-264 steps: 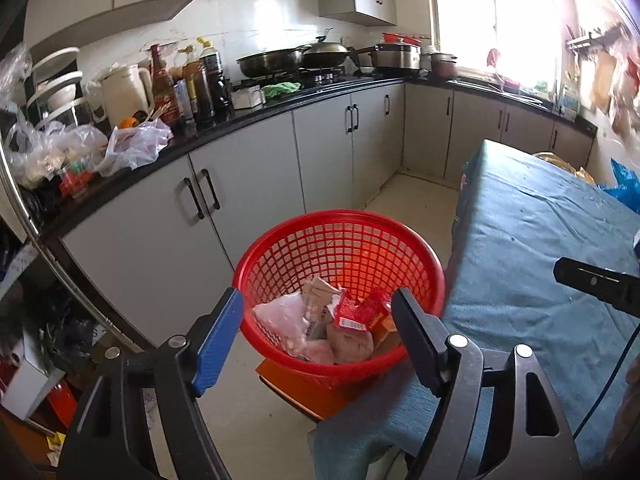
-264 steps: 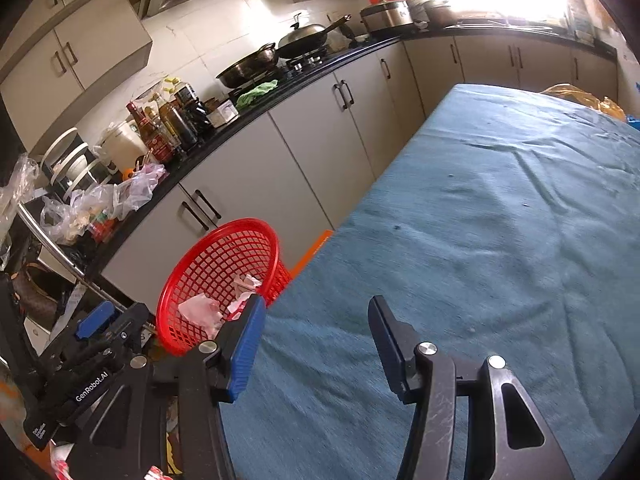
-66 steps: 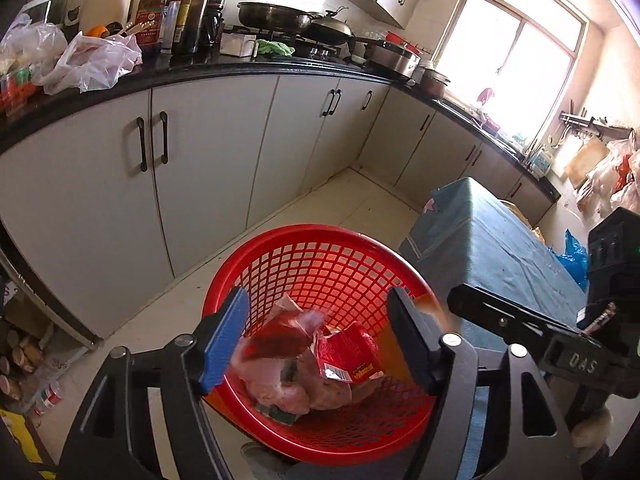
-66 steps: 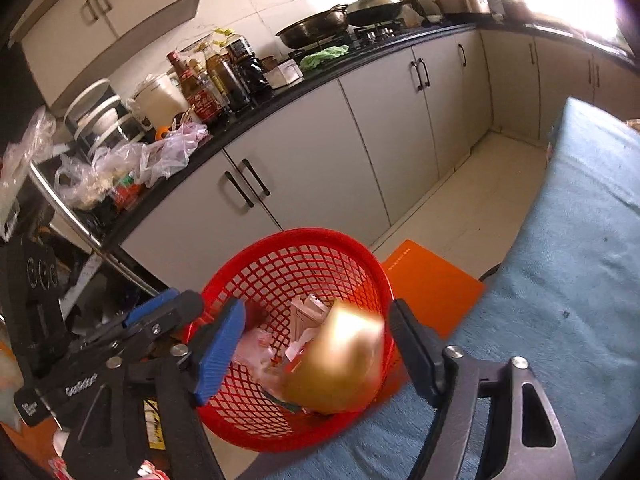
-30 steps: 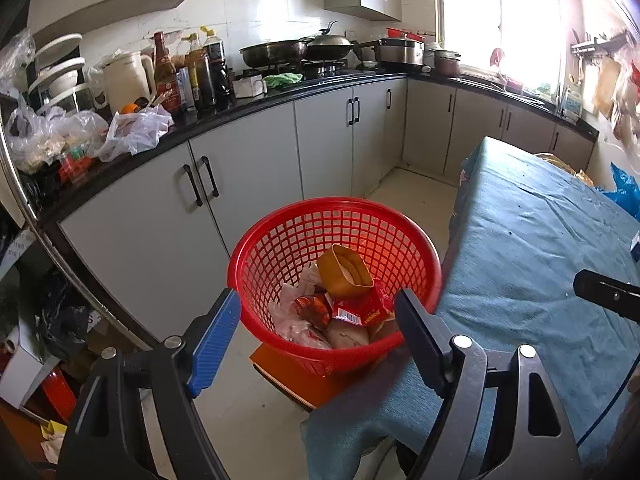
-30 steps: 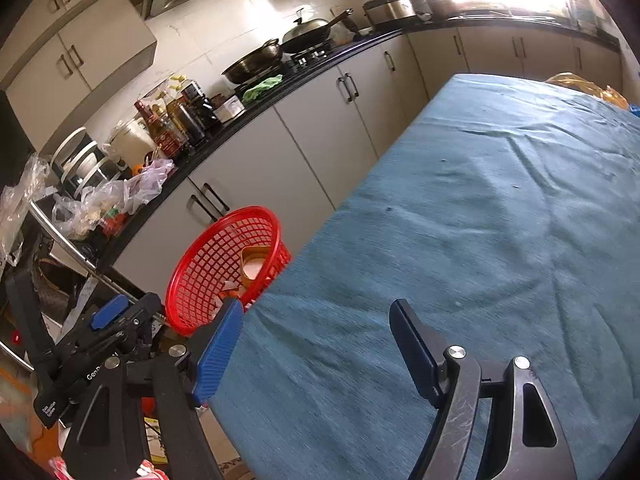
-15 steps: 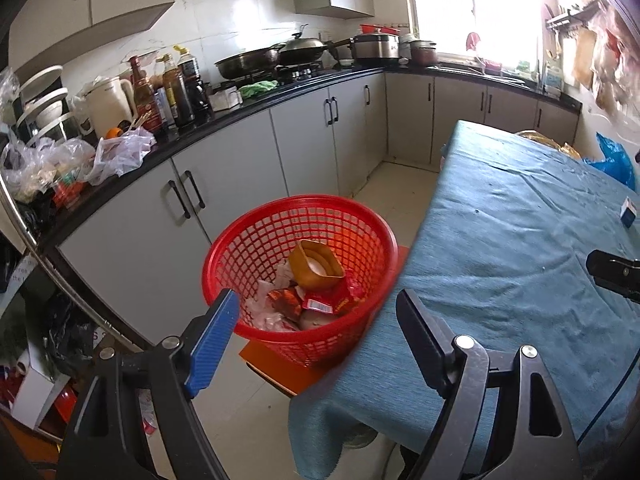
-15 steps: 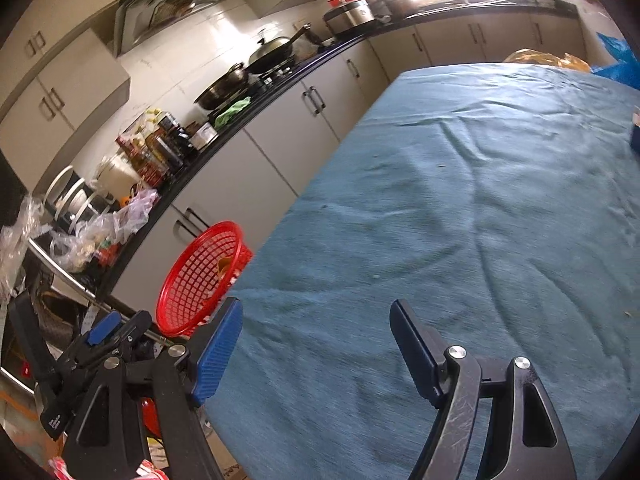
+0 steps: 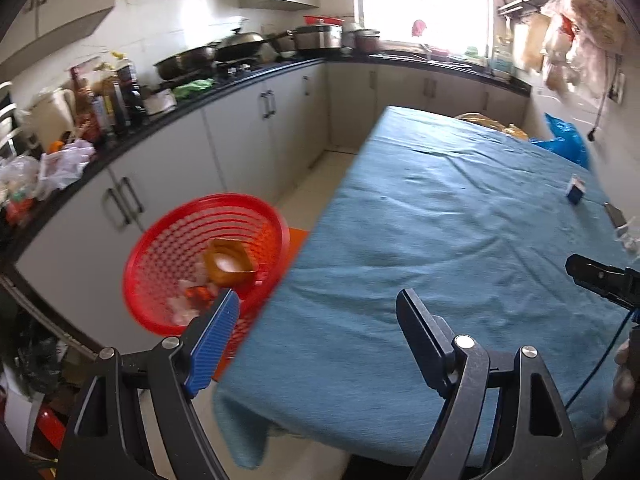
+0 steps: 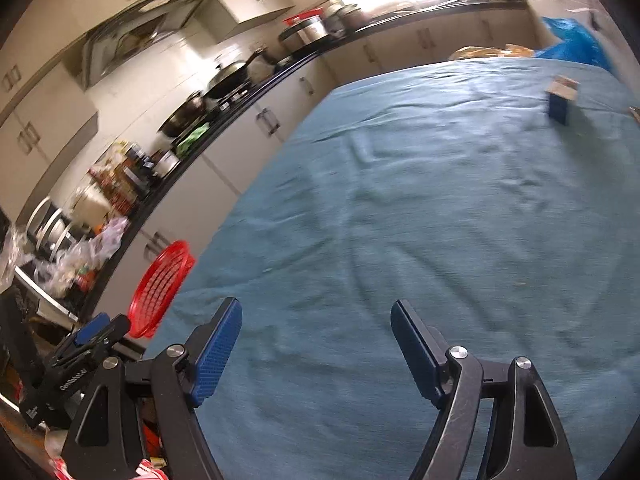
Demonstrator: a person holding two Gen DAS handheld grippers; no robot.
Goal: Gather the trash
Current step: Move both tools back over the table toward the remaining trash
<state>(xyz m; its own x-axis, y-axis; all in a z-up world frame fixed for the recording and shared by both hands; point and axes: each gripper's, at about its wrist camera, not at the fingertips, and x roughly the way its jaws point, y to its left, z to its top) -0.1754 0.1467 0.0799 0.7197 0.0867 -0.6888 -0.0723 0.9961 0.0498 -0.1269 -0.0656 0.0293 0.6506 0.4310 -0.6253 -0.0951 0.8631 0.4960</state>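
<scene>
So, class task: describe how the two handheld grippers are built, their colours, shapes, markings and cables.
Each gripper, left and right, is a black frame with triangular cut-outs and silver rivets. One finger carries a ribbed blue pad; the other is dark. White lettering marks the left gripper's body in the right wrist view, and a blue cable hangs near the right gripper.

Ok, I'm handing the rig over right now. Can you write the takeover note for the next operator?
Left gripper: open, nothing between the jaws.
Right gripper: open, nothing between the jaws, over the blue tablecloth.
Red basket, beside the table's near left corner, holds wrappers and an orange carton.
Left to collect: a small blue box at the cloth's far right, and some small items at the right edge, too blurred to identify.
</scene>
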